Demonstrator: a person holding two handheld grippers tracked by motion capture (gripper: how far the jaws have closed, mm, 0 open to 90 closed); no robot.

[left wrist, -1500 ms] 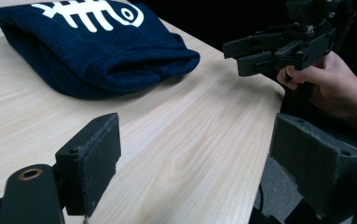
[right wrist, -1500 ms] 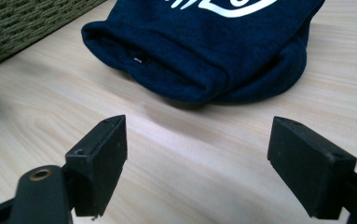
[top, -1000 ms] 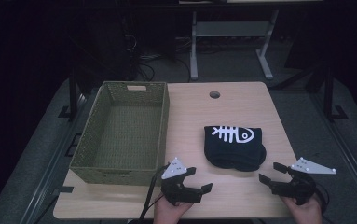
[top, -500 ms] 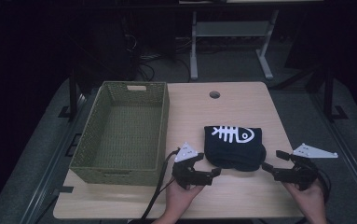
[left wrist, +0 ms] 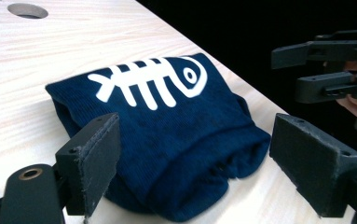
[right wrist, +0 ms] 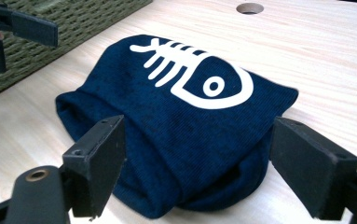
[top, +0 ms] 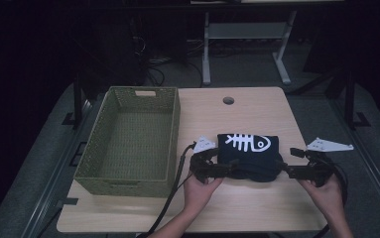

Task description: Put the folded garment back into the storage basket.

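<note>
The folded navy cloth [top: 249, 156] with its white fish-skeleton print [top: 246, 143] lies flat on the pale wooden surface [top: 237, 114], toward the near edge and a little to the right of the middle. It looks like a garment folded into a thick pad, with the rounded, bulging fold facing the person, which is why both claws come at it from that side.

The left claw [top: 225, 168] sits at about 8 o'clock from the cloth, the right claw [top: 287, 167] at about 4 o'clock, each held low in a hand [top: 200, 186] just off the surface. In the left gripper view, the black jaws stand wide apart on either side of the near fold of the cloth [left wrist: 176, 140], not pinching anything; the right gripper view shows the same spread stance around the cloth [right wrist: 181, 126]. I judge this as a two-sided approach: taking both near corners at once would let the pad lift without unfolding.

At 9 o'clock from the cloth stands the woven green basket [top: 172, 129], its interior bare and its long wall just beside the left claw, a likely destination for the cloth. At 12 o'clock, farther up the surface, is a round cable hole [top: 228, 100]. Beyond the surface, the legs of a white stand [top: 247, 34] rise from the dark floor.
</note>
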